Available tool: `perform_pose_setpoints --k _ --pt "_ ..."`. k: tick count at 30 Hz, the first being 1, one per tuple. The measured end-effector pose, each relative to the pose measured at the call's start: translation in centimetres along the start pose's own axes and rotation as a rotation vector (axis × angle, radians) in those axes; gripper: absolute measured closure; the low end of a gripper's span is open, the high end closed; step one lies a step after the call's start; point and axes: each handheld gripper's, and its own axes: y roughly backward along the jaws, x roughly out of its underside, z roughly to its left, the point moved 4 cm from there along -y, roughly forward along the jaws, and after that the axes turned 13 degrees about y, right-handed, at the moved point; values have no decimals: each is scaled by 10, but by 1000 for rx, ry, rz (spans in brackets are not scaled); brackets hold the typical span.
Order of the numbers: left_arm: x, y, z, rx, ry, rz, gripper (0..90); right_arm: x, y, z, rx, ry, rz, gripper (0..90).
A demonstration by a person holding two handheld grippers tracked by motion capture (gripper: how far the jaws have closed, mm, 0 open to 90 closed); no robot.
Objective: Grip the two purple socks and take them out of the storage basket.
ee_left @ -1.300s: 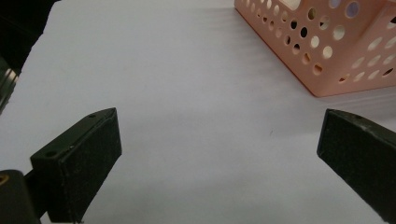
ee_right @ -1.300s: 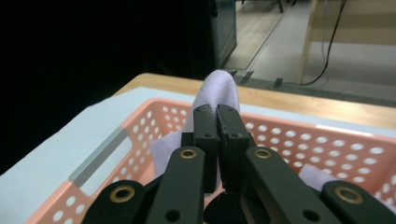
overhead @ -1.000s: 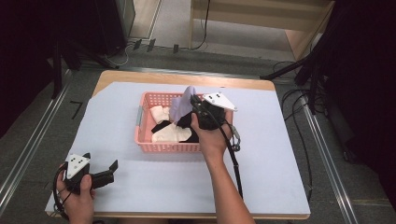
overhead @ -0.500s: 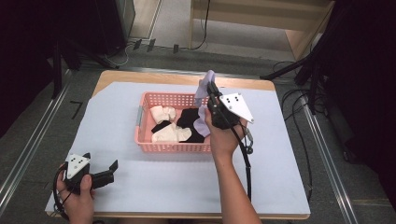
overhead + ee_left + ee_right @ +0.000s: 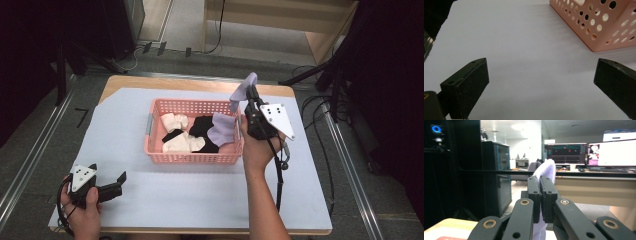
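The step in hand looks like lifting a garment out of the pink basket (image 5: pixel 192 159): the right gripper (image 5: pixel 249 94), its jaws pressed together, pinches one end of a lavender sock (image 5: pixel 242 91), which hangs from the jaws above the basket's far right corner. A second lavender piece (image 5: pixel 222 131) drapes over the right end of the basket, and I cannot tell whether it is the same sock's tail or its mate. White socks (image 5: pixel 175 122) and black socks (image 5: pixel 202 126) lie inside. The left gripper (image 5: pixel 116 184) rests at the near left of the tabletop (image 5: pixel 165 200), jaws spread with nothing between them. Next, I judge, the sock must be carried clear of the rim and set on open tabletop to the right. Against the earlier frames, the right gripper has travelled from over the basket's middle rightward and a little higher, taking the sock along; the left has kept its place.
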Motion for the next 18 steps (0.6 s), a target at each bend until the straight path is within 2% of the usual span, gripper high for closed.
perform_pose_setpoints --k 1,2,7,9,10,14,17,18 --pt "0 0 0 -1 -1 0 6 3 2 -7 16 0 8 881" --pt "0 0 0 -2 -1 -2 6 3 2 -7 16 0 8 881" --pt "0 0 0 -2 -6 1 6 14 10 -25 65 4 33 881" --pt "0 0 0 -1 -4 -2 6 26 14 -35 88 4 64 881" --pt "0 0 0 -1 -3 -2 6 26 14 -35 88 4 64 881" --pt "0 0 0 -3 -6 2 6 44 21 -45 112 6 104 881" --pt "0 0 0 -4 -6 1 5 59 26 -50 136 4 144 881" --pt "0 0 0 -5 -7 1 6 69 29 -52 151 -5 175 878"
